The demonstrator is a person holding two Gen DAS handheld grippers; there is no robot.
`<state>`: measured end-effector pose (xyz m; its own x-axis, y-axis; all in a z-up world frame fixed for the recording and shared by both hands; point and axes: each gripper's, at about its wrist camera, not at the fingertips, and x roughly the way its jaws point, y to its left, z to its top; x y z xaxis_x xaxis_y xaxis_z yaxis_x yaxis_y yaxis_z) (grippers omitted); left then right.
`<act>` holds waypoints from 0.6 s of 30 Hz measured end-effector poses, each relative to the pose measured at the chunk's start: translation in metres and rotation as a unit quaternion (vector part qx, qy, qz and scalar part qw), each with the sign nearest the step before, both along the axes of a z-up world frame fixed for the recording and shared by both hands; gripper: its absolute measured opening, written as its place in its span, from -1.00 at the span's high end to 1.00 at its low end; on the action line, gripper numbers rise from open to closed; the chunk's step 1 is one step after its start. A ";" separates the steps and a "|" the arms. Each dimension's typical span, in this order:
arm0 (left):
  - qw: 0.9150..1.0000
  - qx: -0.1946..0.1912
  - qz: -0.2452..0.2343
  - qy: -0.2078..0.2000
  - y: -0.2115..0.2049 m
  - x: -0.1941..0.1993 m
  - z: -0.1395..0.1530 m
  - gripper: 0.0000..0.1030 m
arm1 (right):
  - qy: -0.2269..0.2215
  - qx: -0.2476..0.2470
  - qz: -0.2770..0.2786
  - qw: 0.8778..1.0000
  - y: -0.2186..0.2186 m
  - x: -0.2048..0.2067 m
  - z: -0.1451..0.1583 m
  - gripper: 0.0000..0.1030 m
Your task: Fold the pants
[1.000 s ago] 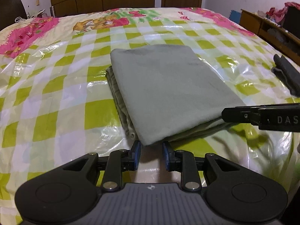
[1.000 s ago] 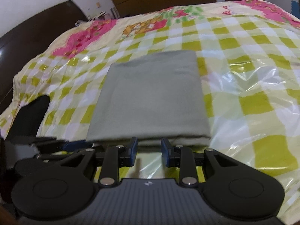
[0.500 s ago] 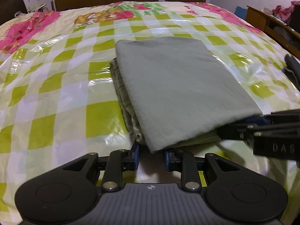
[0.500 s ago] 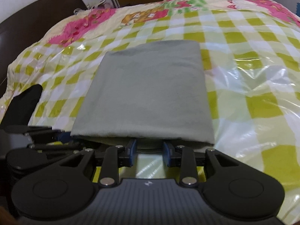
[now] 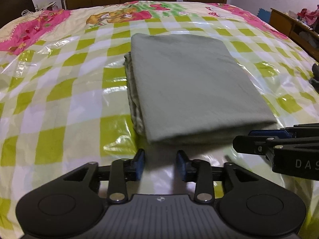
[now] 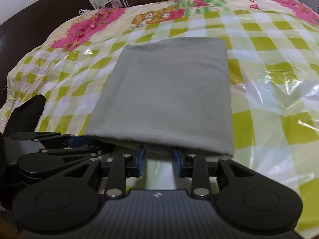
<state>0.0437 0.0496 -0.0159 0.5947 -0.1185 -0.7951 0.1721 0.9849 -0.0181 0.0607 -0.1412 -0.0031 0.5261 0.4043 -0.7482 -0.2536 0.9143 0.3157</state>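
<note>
Your pants (image 5: 191, 91) lie folded in a flat stack on the bed (image 5: 59, 91), soft and limp (layers will slide on the glossy cover). Left tool (image 5: 160, 162) has just been opening, empty; right tool (image 6: 159, 160) gapes, gripping nothing. Take the near edge, all layers together.

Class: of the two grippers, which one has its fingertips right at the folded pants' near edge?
The right gripper: the grey-green folded pants overhang its fingertips. The left gripper sits short of them.
</note>
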 end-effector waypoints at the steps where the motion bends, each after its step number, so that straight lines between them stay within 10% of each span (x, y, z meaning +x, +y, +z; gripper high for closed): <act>1: 1.000 0.000 0.001 0.001 -0.002 -0.005 0.000 -0.04 | 0.000 0.002 -0.004 1.000 -0.002 -0.004 0.000 0.39; 18: 1.000 0.016 0.011 -0.005 -0.014 -0.038 0.008 -0.20 | -0.007 0.008 -0.028 1.000 -0.015 -0.038 0.003 0.39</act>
<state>0.0061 0.0360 -0.0083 0.6046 -0.0806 -0.7925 0.1507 0.9885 0.0144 0.0230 -0.1566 0.0000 0.5587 0.3868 -0.7336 -0.2075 0.9216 0.3279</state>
